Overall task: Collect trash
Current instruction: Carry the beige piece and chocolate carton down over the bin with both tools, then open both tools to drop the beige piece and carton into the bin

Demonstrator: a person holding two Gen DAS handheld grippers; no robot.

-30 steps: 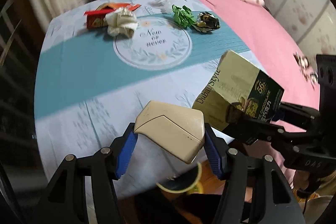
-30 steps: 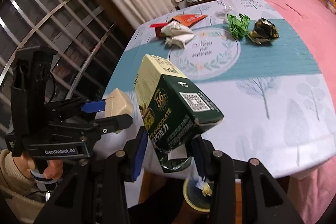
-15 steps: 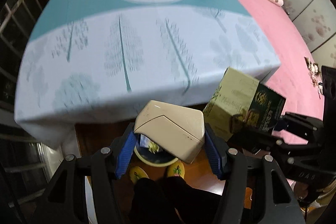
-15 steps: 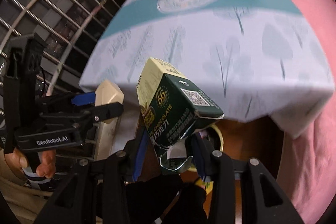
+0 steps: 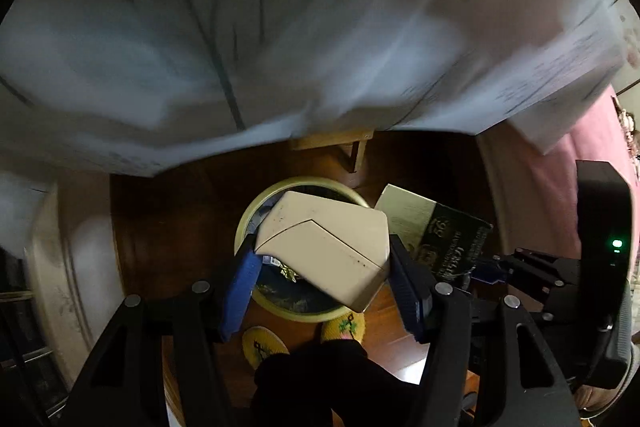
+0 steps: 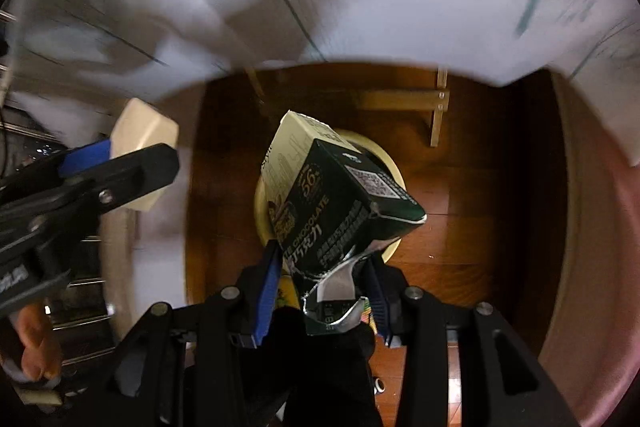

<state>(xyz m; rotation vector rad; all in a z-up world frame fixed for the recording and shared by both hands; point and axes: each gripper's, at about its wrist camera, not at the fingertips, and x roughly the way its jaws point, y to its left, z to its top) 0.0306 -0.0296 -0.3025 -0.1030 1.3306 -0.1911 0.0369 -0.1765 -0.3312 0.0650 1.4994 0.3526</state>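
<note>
My left gripper point(image 5: 324, 275) is shut on a cream-coloured box point(image 5: 328, 247) and holds it right above a round yellow-rimmed trash bin point(image 5: 256, 215) on the floor. My right gripper point(image 6: 320, 279) is shut on a dark green chocolate carton point(image 6: 332, 203) by its torn end, also above the bin point(image 6: 390, 163). The carton point(image 5: 444, 239) shows in the left wrist view just right of the bin. The left gripper with the cream box point(image 6: 140, 135) shows at the left of the right wrist view. Some trash lies inside the bin.
The white tablecloth point(image 5: 280, 27) hangs over the table edge above the bin. A wooden table frame point(image 6: 416, 103) sits beneath it. The floor point(image 6: 480, 207) is dark wood. My yellow slippers point(image 5: 344, 327) stand by the bin. Pink bedding point(image 5: 592, 167) is at right.
Both grippers swung down from above the table edge and now point at the floor. The bin has come to the centre of both views, under the held boxes.
</note>
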